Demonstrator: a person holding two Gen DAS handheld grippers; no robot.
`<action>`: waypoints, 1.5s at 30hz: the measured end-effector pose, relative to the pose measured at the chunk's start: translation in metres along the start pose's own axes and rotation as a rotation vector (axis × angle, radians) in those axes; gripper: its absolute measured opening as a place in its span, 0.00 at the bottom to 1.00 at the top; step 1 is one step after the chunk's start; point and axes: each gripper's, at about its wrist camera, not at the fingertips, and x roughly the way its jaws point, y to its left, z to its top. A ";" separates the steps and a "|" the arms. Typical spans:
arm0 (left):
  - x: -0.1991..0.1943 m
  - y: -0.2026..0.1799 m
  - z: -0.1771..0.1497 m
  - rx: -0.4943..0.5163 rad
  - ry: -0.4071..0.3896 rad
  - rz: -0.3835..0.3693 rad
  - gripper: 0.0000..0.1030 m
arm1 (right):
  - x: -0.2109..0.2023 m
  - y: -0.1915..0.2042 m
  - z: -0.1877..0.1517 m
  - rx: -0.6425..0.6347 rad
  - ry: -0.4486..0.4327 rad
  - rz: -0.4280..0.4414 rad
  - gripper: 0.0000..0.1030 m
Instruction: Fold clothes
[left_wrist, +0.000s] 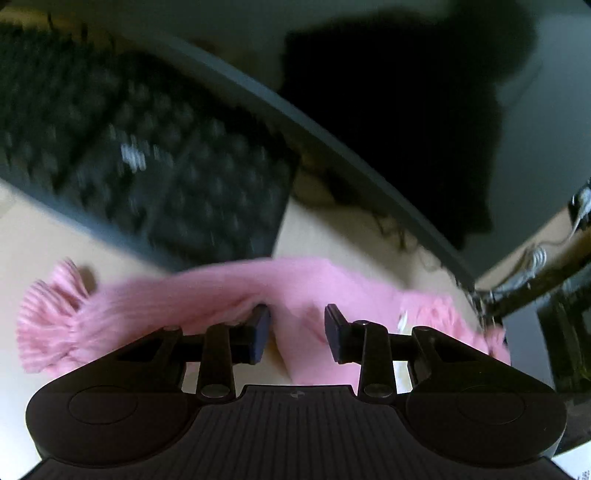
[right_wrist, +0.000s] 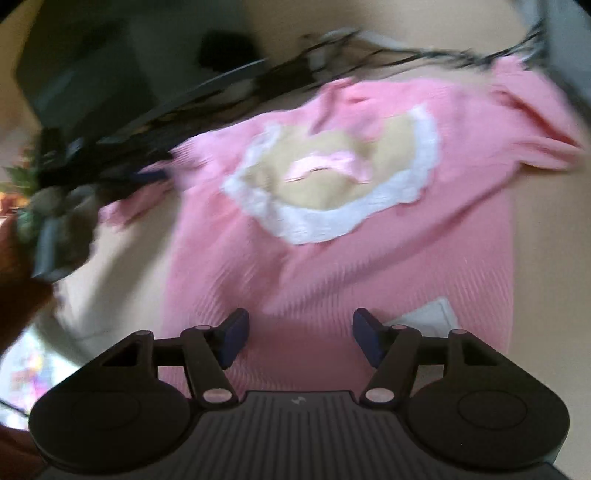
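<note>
A pink sweater (right_wrist: 332, 240) with a white lace collar (right_wrist: 369, 210) lies spread flat on a tan table (right_wrist: 554, 277). The right gripper (right_wrist: 300, 338) hovers at its near hem, fingers wide apart, gripping nothing. The left gripper (left_wrist: 297, 332) is open too, empty, just before a bunched pink sleeve (left_wrist: 147, 306). A dark keyboard (left_wrist: 140, 166) lies farther left.

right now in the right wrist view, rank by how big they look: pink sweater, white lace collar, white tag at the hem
1. pink sweater
2. white lace collar
3. white tag, partly hidden by the right gripper and nearer the camera, so its true size is unsure
</note>
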 end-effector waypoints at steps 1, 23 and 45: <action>-0.006 -0.001 0.003 0.011 -0.010 0.002 0.45 | 0.002 0.006 0.000 -0.023 0.007 0.008 0.62; -0.109 -0.072 -0.125 0.509 0.110 -0.003 0.91 | -0.021 0.089 -0.112 -0.807 0.081 -0.412 0.56; -0.062 -0.221 -0.278 1.005 -0.204 0.258 0.98 | -0.155 0.035 -0.003 -0.411 -0.393 -0.330 0.03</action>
